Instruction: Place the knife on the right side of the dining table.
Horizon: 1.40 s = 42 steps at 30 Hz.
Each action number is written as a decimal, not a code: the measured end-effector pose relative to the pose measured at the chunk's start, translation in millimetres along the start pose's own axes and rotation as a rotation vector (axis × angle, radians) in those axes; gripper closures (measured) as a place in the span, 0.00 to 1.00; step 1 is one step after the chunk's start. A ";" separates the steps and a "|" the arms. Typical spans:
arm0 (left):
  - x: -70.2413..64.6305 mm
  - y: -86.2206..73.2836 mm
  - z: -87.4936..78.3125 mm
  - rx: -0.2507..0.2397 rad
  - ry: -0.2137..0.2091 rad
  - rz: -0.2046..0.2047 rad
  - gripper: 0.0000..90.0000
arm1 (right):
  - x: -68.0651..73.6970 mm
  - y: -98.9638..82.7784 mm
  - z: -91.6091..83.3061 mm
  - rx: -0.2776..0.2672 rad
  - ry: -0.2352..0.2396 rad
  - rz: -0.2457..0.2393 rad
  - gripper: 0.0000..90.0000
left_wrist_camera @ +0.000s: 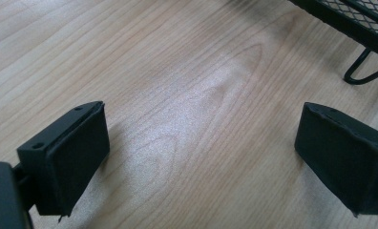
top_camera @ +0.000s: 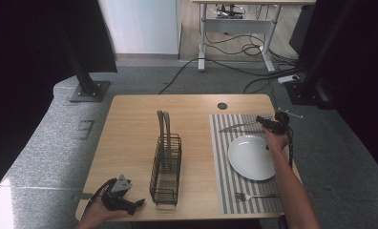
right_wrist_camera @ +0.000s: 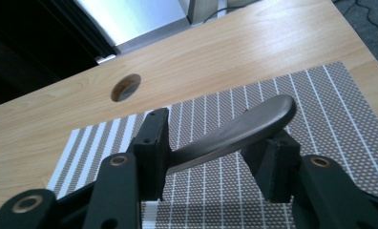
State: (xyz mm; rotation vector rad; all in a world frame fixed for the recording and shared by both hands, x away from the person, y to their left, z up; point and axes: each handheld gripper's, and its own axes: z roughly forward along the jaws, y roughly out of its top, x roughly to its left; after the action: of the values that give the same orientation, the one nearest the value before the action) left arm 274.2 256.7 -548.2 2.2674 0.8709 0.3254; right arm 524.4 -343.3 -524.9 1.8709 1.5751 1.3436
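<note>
Wooden table (top_camera: 130, 143), striped placemat (top_camera: 225, 157). My right gripper (right_wrist_camera: 211, 148) clamps a knife (right_wrist_camera: 244, 129); left gripper (left_wrist_camera: 201, 157) gapes empty. Next, probably: set knife beside plate (top_camera: 251, 156).

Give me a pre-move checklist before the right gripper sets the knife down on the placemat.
1. Right gripper shut on knife: ok.
2. Knife over the striped placemat, beyond the plate: ok.
3. Fork already on the placemat's near side: ok.
4. Left gripper open, holding nothing, beside the wire caddy: ok.
5. Which way the knife edge faces: cannot tell.
</note>
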 end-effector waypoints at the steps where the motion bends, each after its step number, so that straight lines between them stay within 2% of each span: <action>1: 0.0 0.0 0.0 0.000 0.000 0.000 0.05 | -0.8 -0.3 0.3 0.004 -0.002 0.003 0.57; 24: 0.0 0.0 0.0 0.000 0.000 0.000 0.05 | -8.3 -3.6 7.3 0.068 -0.062 0.052 0.51; 42: 0.0 0.0 0.0 0.000 0.000 0.000 0.05 | -13.5 -6.0 10.9 0.117 -0.085 0.086 0.47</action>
State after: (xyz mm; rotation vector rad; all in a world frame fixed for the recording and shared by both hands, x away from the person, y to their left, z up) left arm 274.1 256.7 -548.2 2.2674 0.8712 0.3254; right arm 530.9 -350.3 -540.6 2.0592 1.5773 1.2125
